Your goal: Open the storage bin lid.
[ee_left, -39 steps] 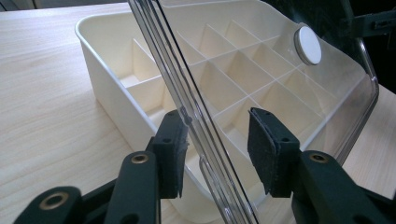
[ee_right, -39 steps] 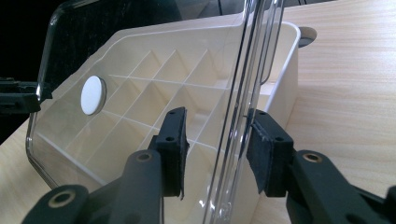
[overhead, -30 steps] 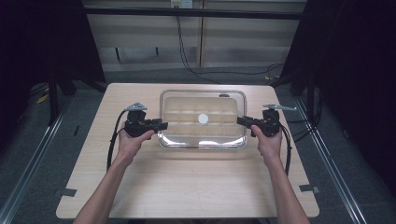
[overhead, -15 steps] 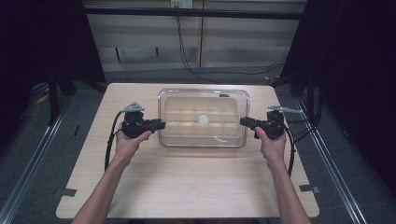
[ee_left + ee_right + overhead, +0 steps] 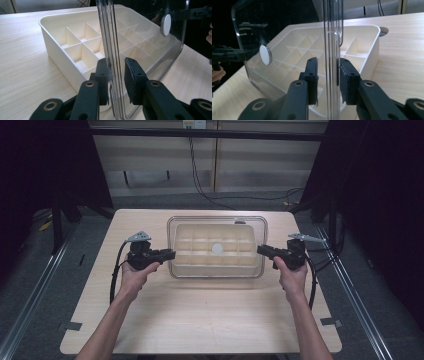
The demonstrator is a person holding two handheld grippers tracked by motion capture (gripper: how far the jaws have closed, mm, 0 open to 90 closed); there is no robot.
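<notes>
- Here, on a light wooden table (image 5: 200, 320), a cream divided box (image 5: 216, 251) sits toward the far middle, with a clear lid (image 5: 216, 222) over it.
- At the left, the person's left hand (image 5: 134, 274) holds the left gripper (image 5: 170, 254), which points at the lid's left edge.
- In the left gripper view, that gripper's (image 5: 117, 75) jaws stand apart on either side of the lid's rim (image 5: 111, 50); one pad sits just against the plastic and the other shows a gap, so they straddle the edge without pinching it.
- In the middle, the lid carries a small white round knob (image 5: 217, 248), seen also in the left gripper view (image 5: 166, 24) and the right gripper view (image 5: 265, 55).
- The box's compartments (image 5: 82, 47) show beneath the lid in rows, with nothing visible in them.
- At the right, the right hand (image 5: 292, 275) holds the right gripper (image 5: 260, 250), aimed at the lid's right edge.
- In the right gripper view, its (image 5: 328, 75) jaws are likewise spread, the lid's rim (image 5: 333, 37) running between them with a gap on each side.
- A black cable (image 5: 115, 275) loops from the left gripper down beside the wrist.
</notes>
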